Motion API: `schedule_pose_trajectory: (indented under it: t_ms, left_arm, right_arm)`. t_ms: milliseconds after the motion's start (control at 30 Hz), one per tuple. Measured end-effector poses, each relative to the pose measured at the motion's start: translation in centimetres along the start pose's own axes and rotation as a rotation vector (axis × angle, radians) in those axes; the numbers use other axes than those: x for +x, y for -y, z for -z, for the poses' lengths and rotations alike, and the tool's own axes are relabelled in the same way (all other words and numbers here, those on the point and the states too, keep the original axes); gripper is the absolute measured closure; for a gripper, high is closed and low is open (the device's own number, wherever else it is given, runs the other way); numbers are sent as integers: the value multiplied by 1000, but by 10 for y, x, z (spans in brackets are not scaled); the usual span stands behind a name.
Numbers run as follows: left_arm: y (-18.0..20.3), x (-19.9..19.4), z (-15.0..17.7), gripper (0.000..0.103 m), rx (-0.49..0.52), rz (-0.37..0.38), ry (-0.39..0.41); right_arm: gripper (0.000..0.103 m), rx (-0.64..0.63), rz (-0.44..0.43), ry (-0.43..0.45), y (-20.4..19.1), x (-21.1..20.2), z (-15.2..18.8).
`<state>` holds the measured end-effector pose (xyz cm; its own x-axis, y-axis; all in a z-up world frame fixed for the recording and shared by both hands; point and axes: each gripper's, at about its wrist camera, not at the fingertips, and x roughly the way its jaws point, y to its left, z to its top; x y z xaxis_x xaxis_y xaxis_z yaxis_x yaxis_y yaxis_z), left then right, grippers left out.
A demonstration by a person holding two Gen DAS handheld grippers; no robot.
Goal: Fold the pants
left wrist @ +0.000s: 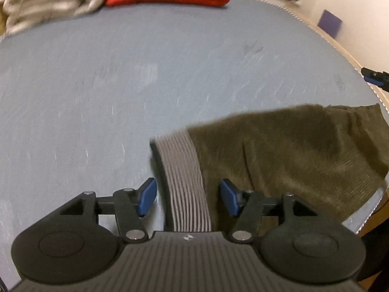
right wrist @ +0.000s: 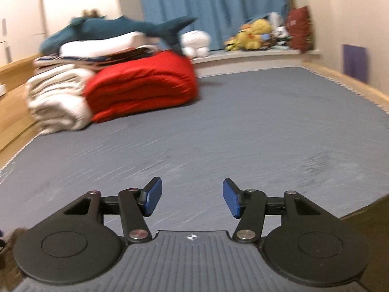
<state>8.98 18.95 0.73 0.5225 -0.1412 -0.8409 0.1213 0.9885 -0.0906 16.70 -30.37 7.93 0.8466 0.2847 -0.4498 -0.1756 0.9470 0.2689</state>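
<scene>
Olive-brown corduroy pants [left wrist: 291, 155] lie on the grey mat [left wrist: 121, 85] at the lower right of the left wrist view, their striped grey waistband [left wrist: 184, 175] running down between the blue pads. My left gripper [left wrist: 188, 197] hovers over that waistband, open, with the pads not touching the cloth. A tip of the other gripper [left wrist: 375, 76] shows at the right edge. In the right wrist view my right gripper [right wrist: 192, 198] is open above bare grey mat [right wrist: 243, 133], with nothing between its fingers and the pants out of sight.
A folded red blanket [right wrist: 143, 87] and a cream blanket [right wrist: 58, 99] sit at the mat's far left, with a blue shark plush [right wrist: 116, 30] stacked behind. Soft toys [right wrist: 255, 34] line a sill under a blue curtain. A wooden border [left wrist: 340, 46] edges the mat on the right.
</scene>
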Motion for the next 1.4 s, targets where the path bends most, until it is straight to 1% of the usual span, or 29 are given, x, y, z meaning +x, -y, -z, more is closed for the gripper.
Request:
schedule_pose_trajectory:
  t_ms: [33, 67, 100, 167, 233, 267, 333, 367, 433, 467, 500, 533, 567, 600, 633, 667, 733, 800, 867, 933, 1033, 1100, 1133, 1167, 1200, 1233, 1267, 1333, 1400]
  left_arm:
    - [-3, 3, 5, 43, -32, 25, -14]
    - [-4, 5, 10, 53, -63, 41, -20]
    - [-3, 3, 14, 63, -65, 38, -11]
    - [-3, -16, 15, 71, -61, 55, 45]
    - [-3, -48, 15, 72, -76, 90, 114]
    - [0, -58, 17, 72, -68, 88, 119]
    - [10, -61, 26, 72, -13, 54, 81]
    - [16, -54, 31, 71, 32, 23, 35]
    - [30, -29, 40, 61, 133, -64, -60]
    - [34, -25, 42, 54, 178, -97, -58]
    - [38, -27, 40, 50, 200, -114, -29]
    - [41, -34, 35, 50, 218, -133, 20]
    - [43, -43, 30, 46, 233, -167, 81]
    - [44, -51, 27, 38, 242, -193, 144]
    - [44, -58, 21, 35, 231, -187, 196]
    - [44, -60, 18, 33, 207, -163, 222]
    - [41, -55, 7, 32, 136, -109, 229]
    - [36, -41, -3, 24, 70, -73, 212]
    - [30, -23, -11, 20, 7, -71, 182]
    - [23, -6, -16, 20, -54, -60, 140]
    - [8, 9, -21, 19, -134, -2, 86]
    - [1, 18, -22, 20, -161, 25, 65]
    - [-2, 22, -24, 20, -170, 36, 59]
    - [-4, 23, -22, 23, -180, 42, 57]
    - [-8, 24, -21, 31, -194, 57, 53]
    - [-12, 23, -20, 36, -206, 71, 49]
    - [-15, 20, -20, 52, -213, 73, 53]
    - [-21, 11, -19, 55, -241, 92, 82]
    - [-20, 8, -18, 55, -231, 86, 104]
  right_arm:
    - [44, 3, -17, -16, -7, 1, 1]
    - [44, 6, -32, -37, -12, 3, 3]
    - [44, 6, -44, -52, -15, 7, 4]
    - [44, -6, -56, -64, -25, 10, 5]
    - [44, -14, -66, -70, -38, 8, 8]
    - [44, -14, -74, -72, -42, 9, 7]
    - [44, -22, -101, -78, -49, 11, 10]
    - [44, -34, -118, -87, -52, 13, 11]
    - [44, -82, -155, -117, -61, 16, 16]
    - [44, -117, -169, -135, -66, 19, 18]
    - [44, -156, -178, -153, -69, 21, 20]
    - [44, -191, -186, -170, -73, 22, 23]
    - [44, -228, -197, -187, -78, 24, 25]
    - [44, -264, -213, -197, -83, 24, 27]
    - [44, -295, -232, -201, -88, 23, 30]
    - [44, -323, -256, -205, -93, 22, 32]
    - [44, -364, -319, -221, -102, 20, 37]
    - [44, -385, -381, -247, -111, 19, 44]
    - [44, -398, -412, -275, -119, 22, 50]
    - [44, -410, -421, -296, -129, 31, 53]
    - [43, -435, -426, -344, -141, 47, 64]
    - [44, -448, -419, -354, -144, 56, 67]
    - [47, -434, -425, -359, -144, 61, 66]
    - [61, -407, -432, -361, -143, 65, 62]
    - [76, -378, -439, -362, -141, 70, 58]
    - [85, -350, -445, -367, -140, 75, 54]
    - [92, -338, -457, -370, -139, 79, 51]
    - [95, -354, -434, -341, -142, 84, 49]
    - [98, -342, -368, -300, -147, 91, 45]
